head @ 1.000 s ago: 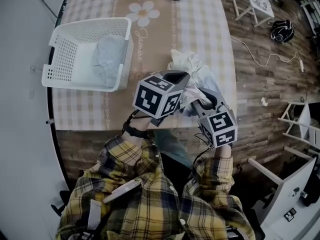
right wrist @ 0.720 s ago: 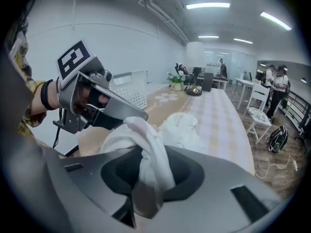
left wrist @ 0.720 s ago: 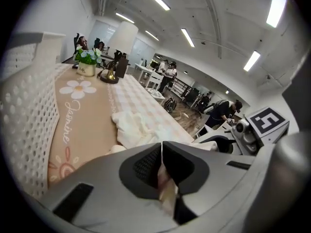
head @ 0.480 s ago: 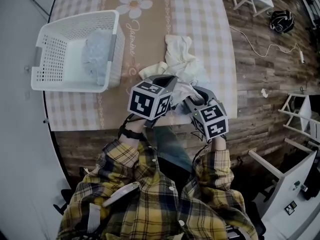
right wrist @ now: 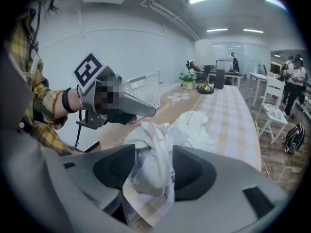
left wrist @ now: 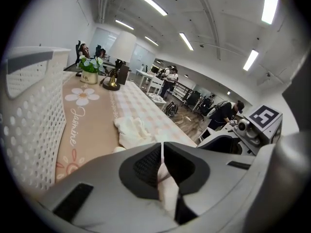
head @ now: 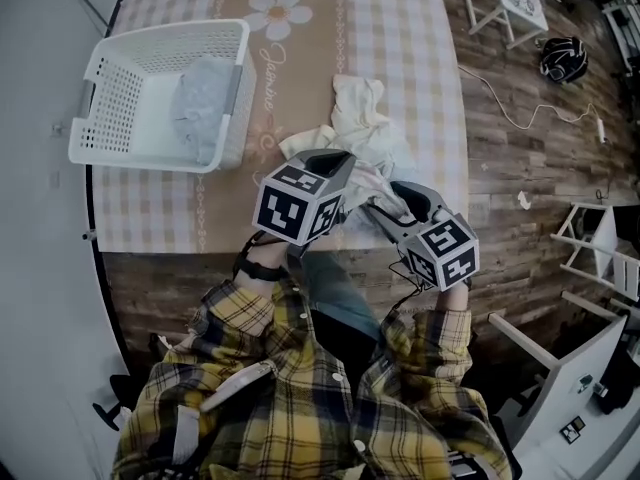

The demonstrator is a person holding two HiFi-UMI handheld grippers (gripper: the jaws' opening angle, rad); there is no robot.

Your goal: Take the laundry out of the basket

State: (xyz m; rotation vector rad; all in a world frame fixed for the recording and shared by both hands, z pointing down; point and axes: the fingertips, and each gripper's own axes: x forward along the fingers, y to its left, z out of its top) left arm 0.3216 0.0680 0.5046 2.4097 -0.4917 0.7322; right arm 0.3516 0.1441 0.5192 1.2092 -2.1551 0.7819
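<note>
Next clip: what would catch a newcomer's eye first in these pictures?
The left claw and right claw meet over a crumpled white garment at the near edge of the checked table. The left is shut on a fold of it, while the right has just been opening, with cloth between its jaws. Next comes the white basket at the table's left side, a grey garment lying inside.

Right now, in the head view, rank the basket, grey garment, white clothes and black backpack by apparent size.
1. Basket.
2 and 3. White clothes and grey garment: about alike, and the clothes are partly covered, so no ranking.
4. Black backpack, smallest, though farther from the camera.
</note>
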